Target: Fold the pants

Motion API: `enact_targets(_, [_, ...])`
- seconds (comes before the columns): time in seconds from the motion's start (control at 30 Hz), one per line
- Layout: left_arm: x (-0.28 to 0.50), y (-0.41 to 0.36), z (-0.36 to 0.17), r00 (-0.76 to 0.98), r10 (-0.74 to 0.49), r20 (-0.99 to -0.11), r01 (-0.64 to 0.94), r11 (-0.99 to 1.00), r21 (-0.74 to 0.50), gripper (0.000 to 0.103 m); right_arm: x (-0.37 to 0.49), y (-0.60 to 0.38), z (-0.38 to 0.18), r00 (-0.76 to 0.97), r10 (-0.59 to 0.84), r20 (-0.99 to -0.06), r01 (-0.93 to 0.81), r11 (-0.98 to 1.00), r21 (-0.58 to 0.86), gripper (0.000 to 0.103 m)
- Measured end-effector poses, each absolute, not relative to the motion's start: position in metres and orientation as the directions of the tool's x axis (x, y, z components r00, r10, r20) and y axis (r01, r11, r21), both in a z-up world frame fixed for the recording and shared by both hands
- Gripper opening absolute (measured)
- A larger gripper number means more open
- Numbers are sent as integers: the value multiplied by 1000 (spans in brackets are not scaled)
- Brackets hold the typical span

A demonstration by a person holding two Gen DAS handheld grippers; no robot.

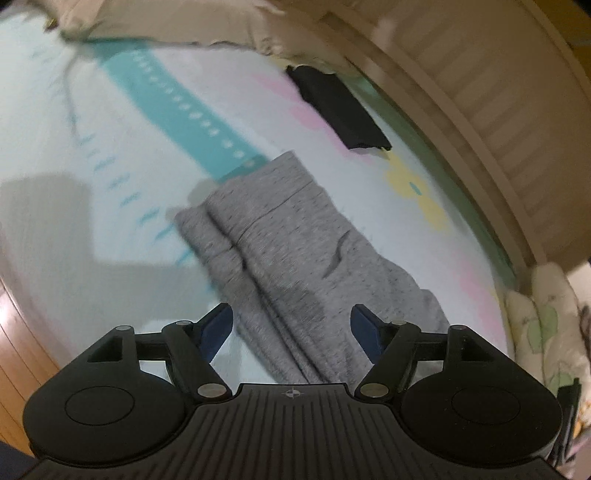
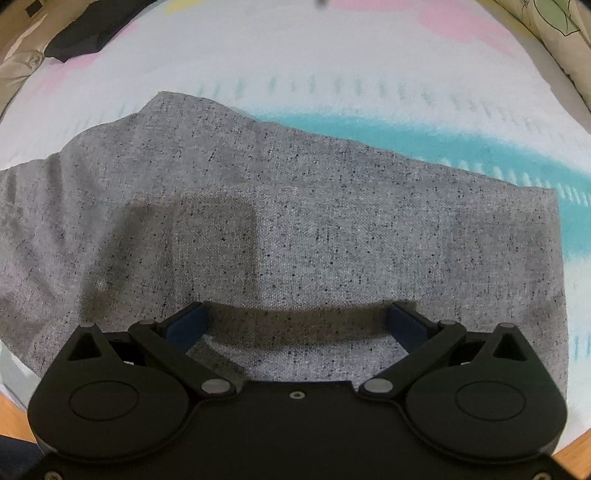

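Note:
Grey speckled pants (image 1: 291, 240) lie folded lengthwise on a pale patterned bed sheet (image 1: 110, 110), the legs side by side. My left gripper (image 1: 291, 317) is open and empty, hovering over the near end of the pants. In the right wrist view the pants (image 2: 295, 221) fill the middle, lying flat. My right gripper (image 2: 295, 314) is open and empty, just above the cloth, its shadow falling on it.
A folded black garment (image 1: 340, 107) lies farther back on the sheet, also seen in the right wrist view (image 2: 85, 33). A beige slatted headboard (image 1: 480, 92) curves along the right. Beige bedding (image 1: 166, 22) sits at the far end. Wooden floor (image 1: 18, 350) shows at the left.

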State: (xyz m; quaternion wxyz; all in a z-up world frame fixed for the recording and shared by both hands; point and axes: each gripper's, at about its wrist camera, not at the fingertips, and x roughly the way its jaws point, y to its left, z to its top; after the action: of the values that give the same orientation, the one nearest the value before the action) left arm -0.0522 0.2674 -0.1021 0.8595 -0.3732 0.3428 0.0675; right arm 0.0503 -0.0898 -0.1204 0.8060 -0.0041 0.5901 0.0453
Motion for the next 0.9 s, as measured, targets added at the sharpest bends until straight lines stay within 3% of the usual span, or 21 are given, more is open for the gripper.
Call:
enact_targets(0.2, [-44, 267, -121, 743, -193, -640, -381, 665, -643, 71, 49, -89, -120, 301, 66, -951, -79, 996, 44, 103])
enact_targets(0.63, [-11, 270, -133, 804, -158, -573, -375, 613, -695, 78, 47, -90, -118, 307, 68, -949, -82, 996, 45, 103])
enact_targets(0.9, [11, 263, -130, 803, -126, -583, -341, 705, -622, 79, 43, -90, -116, 313, 70, -947, -88, 995, 44, 103])
